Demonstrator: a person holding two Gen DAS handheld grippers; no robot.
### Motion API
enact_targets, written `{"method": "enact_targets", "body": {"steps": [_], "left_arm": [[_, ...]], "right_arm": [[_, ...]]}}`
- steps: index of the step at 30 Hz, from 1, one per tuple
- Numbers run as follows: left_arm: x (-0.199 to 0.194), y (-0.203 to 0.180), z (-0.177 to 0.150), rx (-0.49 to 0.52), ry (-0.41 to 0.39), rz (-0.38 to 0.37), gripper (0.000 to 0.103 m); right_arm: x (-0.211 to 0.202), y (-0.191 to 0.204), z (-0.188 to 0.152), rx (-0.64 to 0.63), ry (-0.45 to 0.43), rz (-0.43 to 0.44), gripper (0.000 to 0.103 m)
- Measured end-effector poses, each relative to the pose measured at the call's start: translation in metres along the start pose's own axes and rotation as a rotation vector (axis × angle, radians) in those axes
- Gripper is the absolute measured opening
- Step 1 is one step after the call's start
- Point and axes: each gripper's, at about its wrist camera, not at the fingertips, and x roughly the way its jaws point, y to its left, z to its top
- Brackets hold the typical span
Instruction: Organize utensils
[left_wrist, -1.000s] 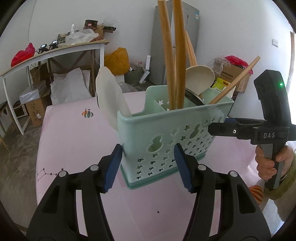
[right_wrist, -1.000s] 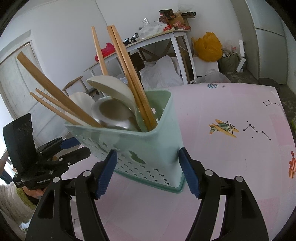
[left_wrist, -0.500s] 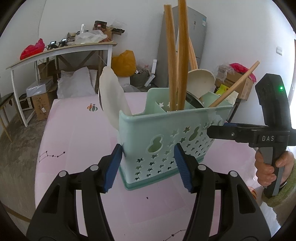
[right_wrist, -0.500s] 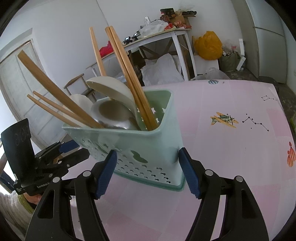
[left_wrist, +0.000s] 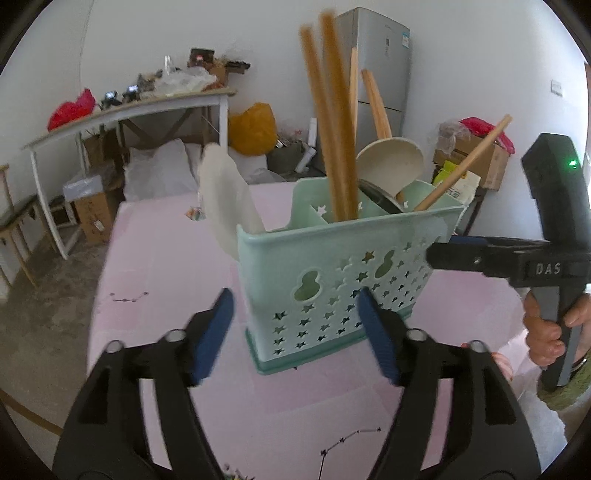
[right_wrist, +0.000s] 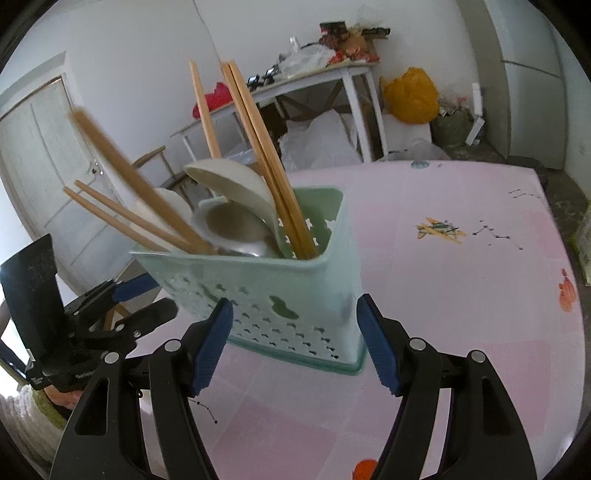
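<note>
A mint-green utensil caddy (left_wrist: 332, 266) (right_wrist: 295, 284) stands on the pink table (left_wrist: 159, 258). It holds wooden chopsticks (left_wrist: 332, 122), cream spoons (left_wrist: 391, 162), a steel ladle (right_wrist: 236, 232) and a white paddle (left_wrist: 225, 199). My left gripper (left_wrist: 295, 328) straddles the caddy's near corner; its jaws are opening and the left pad stands apart from the wall. It also shows at the caddy's far end as the left gripper (right_wrist: 155, 297). My right gripper (right_wrist: 293, 332) has both pads against the caddy's sides, shut on it. A hand holds the right gripper (left_wrist: 443, 249).
Beyond the table stand a fridge (left_wrist: 380, 66), a white trestle table (left_wrist: 129, 110) piled with clutter, a yellow bag (left_wrist: 253, 129) and cardboard boxes (left_wrist: 476, 162). A pale door (right_wrist: 40, 166) is on the left. The table's far edge (right_wrist: 480, 166) drops to a grey floor.
My left gripper's jaws have spread wider and come off the caddy, which now sits further right in that view. The right gripper keeps its hold; both views have drifted slightly.
</note>
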Motion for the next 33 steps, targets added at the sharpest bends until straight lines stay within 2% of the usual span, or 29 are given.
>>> {"method": "enact_targets", "body": {"steps": [4, 8, 11, 13, 16, 18, 21, 23, 26, 30, 33], "left_arm": [[-0.026, -0.004, -0.008, -0.023, -0.003, 0.042, 0.077], [-0.057, -0.007, -0.018, -0.104, -0.006, 0.097, 0.089], [-0.071, -0.007, -0.029, -0.216, 0.008, 0.154, 0.093], [-0.073, -0.008, -0.035, -0.265, 0.048, 0.205, 0.095], [-0.077, -0.012, -0.038, -0.246, 0.07, 0.299, 0.095], [-0.082, -0.016, -0.039, -0.219, 0.059, 0.368, 0.095], [-0.088, -0.016, -0.034, -0.209, 0.047, 0.439, 0.095], [-0.092, -0.018, -0.031, -0.192, 0.042, 0.524, 0.095], [-0.097, -0.022, -0.027, -0.152, 0.037, 0.613, 0.095], [-0.105, -0.023, -0.024, -0.155, 0.037, 0.664, 0.095], [-0.11, -0.025, -0.023, -0.155, 0.029, 0.675, 0.095]], "right_arm": [[-0.027, -0.001, -0.019, 0.042, -0.022, -0.036, 0.068], [-0.063, 0.019, -0.043, 0.034, -0.057, -0.13, 0.069], [-0.077, 0.041, -0.058, 0.029, -0.068, -0.277, 0.08], [-0.081, 0.059, -0.066, 0.019, -0.076, -0.386, 0.086], [-0.083, 0.079, -0.073, -0.024, -0.082, -0.478, 0.094], [-0.084, 0.088, -0.074, -0.046, -0.092, -0.503, 0.096], [-0.086, 0.094, -0.078, -0.05, -0.092, -0.545, 0.096], [-0.087, 0.098, -0.079, -0.044, -0.093, -0.563, 0.096], [-0.086, 0.102, -0.08, -0.046, -0.086, -0.6, 0.096], [-0.089, 0.104, -0.08, -0.051, -0.098, -0.63, 0.096], [-0.094, 0.1, -0.078, -0.038, -0.107, -0.641, 0.096]]}}
